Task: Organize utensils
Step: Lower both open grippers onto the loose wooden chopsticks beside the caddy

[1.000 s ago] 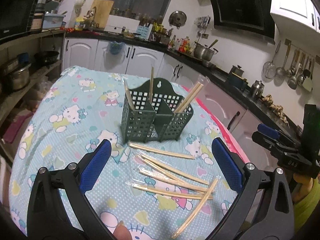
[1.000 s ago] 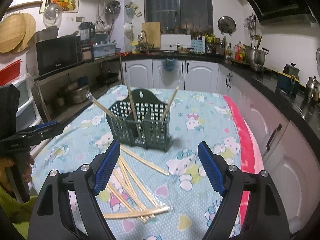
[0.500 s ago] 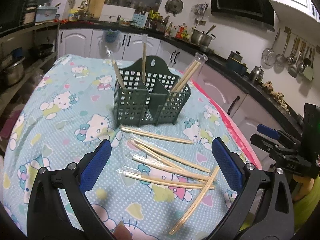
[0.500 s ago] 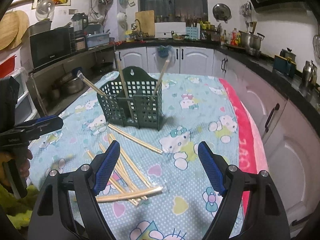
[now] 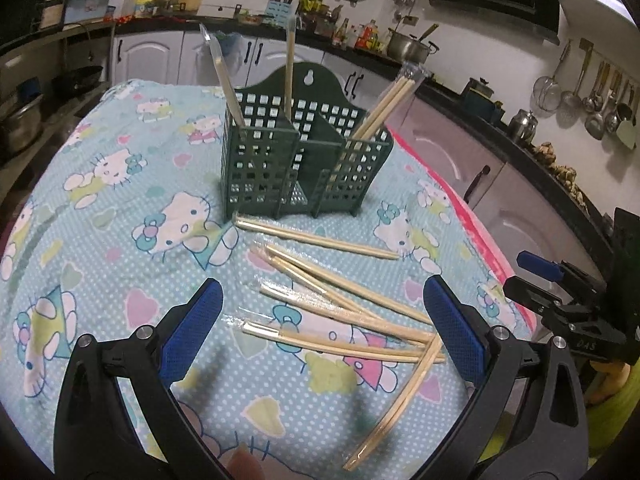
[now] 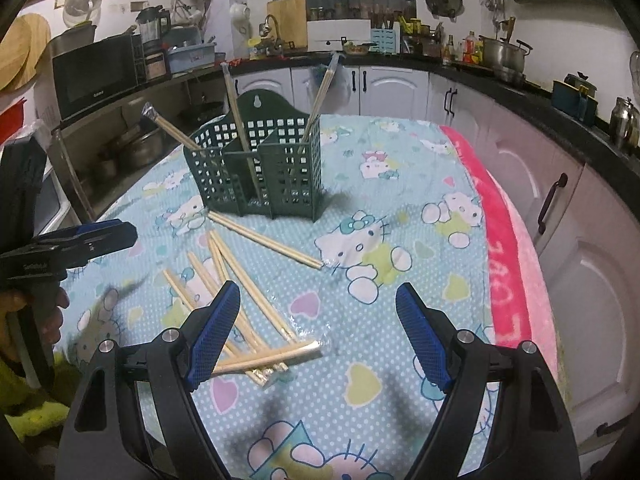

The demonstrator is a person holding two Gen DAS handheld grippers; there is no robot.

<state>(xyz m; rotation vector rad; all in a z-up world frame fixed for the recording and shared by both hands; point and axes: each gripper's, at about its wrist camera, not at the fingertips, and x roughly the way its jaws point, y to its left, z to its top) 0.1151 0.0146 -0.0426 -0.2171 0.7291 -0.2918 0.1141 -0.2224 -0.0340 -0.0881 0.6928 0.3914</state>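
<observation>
The dark green perforated plastic utensil caddy (image 5: pixel 304 160) stands upright on the counter covered with a light blue cartoon-cat cloth (image 5: pixel 120 200), toward 12 o'clock in both wrist views. It has 3 compartments, and each holds a wrapped pair of pale wooden chopsticks (image 5: pixel 386 104) leaning out of its top; in the left wrist view one leans toward 11 o'clock, one stands nearly straight, one leans toward 1 o'clock.

Just in front of the caddy, at its 6 o'clock, lie the loose clear-wrapped wooden chopstick pairs (image 5: pixel 344 312) flat on the cloth. One pair lies alone just beside the caddy's base; the others overlap in a fan nearer the cameras, and one long pair crosses their ends, running toward 5 o'clock in the left wrist view.

The left tongs (image 5: pixel 324 332) hang above the fan of chopsticks with their blue-padded jaws spread wide and nothing between the pads. The right tongs (image 6: pixel 318 338) are likewise released, jaws wide apart, over the cloth at the 3 o'clock side of the pile, with the left pad above the crossing ends. Each tool appears at the edge of the other's view, gripped by a hand (image 6: pixel 38 312).

A pink towel (image 6: pixel 508 264) lies along the counter's 3 o'clock edge.
</observation>
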